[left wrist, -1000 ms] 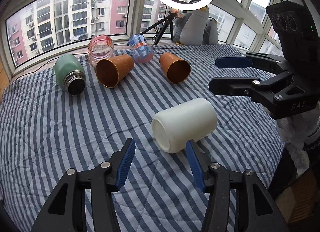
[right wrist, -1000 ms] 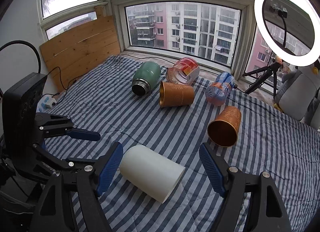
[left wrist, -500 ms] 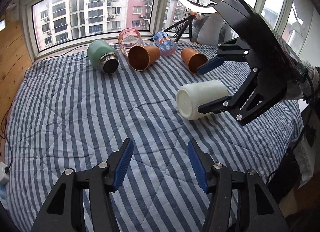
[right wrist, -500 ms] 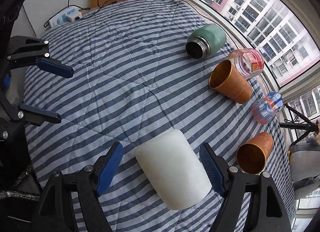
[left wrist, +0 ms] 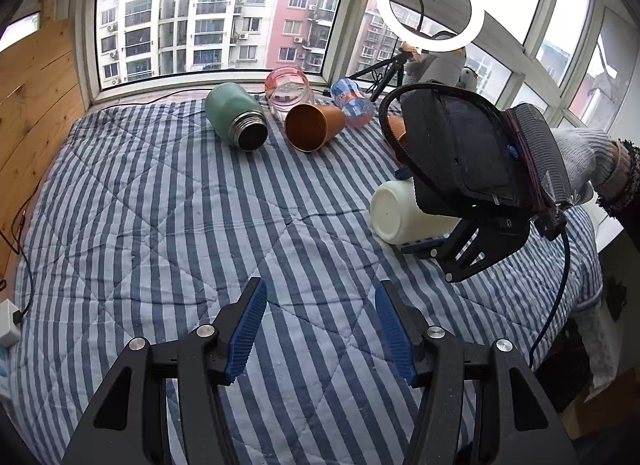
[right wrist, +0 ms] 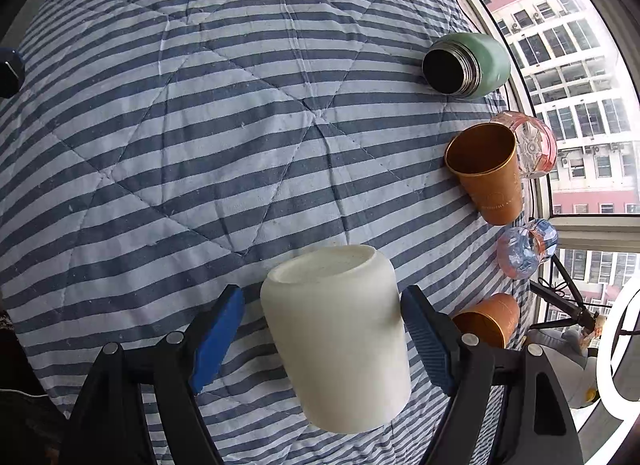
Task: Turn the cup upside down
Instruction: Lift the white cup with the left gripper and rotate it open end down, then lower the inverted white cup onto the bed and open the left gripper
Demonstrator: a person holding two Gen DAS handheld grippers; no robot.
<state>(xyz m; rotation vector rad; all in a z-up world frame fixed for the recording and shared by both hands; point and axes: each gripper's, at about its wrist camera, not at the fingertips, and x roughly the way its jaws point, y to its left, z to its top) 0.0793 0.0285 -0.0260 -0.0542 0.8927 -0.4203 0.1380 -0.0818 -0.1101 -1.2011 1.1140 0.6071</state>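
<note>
White cylindrical plastic cup (right wrist: 336, 337) lies on its side on striped quilted bed (right wrist: 200, 125), 6 o'clock in right view. Right gripper (right wrist: 322, 339) fingers open, straddling cup, ready to clamp and rotate. Left gripper (left wrist: 320, 333) open, empty, clear of cup.

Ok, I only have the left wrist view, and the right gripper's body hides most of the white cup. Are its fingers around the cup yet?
Observer: Yes. In the right wrist view the white cup lies on its side between the two blue pads of the right gripper, jaws open.
Operator: Touching it?
Observer: Not clamped. The striped quilt shows between the cup and one pad. I cannot tell whether the other pad touches.
Operator: Anything close beside it?
Observer: A copper cup lies on its side just outside that other finger.
</note>
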